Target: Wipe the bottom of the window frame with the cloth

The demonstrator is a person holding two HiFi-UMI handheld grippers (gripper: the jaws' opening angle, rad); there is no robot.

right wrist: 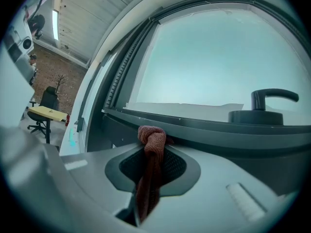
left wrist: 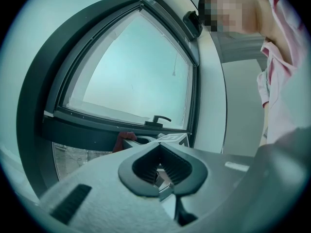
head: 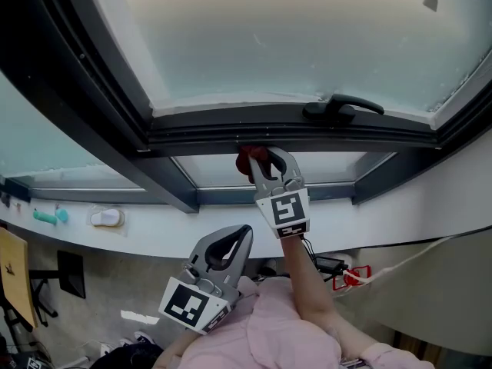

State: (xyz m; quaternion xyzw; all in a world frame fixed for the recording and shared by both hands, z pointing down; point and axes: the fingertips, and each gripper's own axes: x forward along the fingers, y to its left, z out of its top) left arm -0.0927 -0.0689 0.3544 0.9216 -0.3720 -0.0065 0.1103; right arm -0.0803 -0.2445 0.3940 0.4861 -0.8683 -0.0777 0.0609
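Note:
In the head view my right gripper (head: 258, 157) is raised to the dark bottom rail of the window frame (head: 361, 134) and is shut on a red cloth (head: 247, 160). The bunched cloth touches the rail's underside, left of the black window handle (head: 340, 108). In the right gripper view the knotted cloth (right wrist: 151, 139) sticks out past the closed jaws of the right gripper (right wrist: 153, 148) against the frame (right wrist: 204, 130). My left gripper (head: 246, 231) hangs lower, near the person's chest, shut and empty. In the left gripper view the left gripper (left wrist: 158, 146) points toward the cloth (left wrist: 124, 141).
A white sill (head: 169, 241) runs below the window, with a teal object (head: 46, 217) and a white object (head: 106, 218) on it. Cables and a red-white item (head: 354, 277) lie under the sill at the right. A chair and yellow table (right wrist: 44, 111) stand far left.

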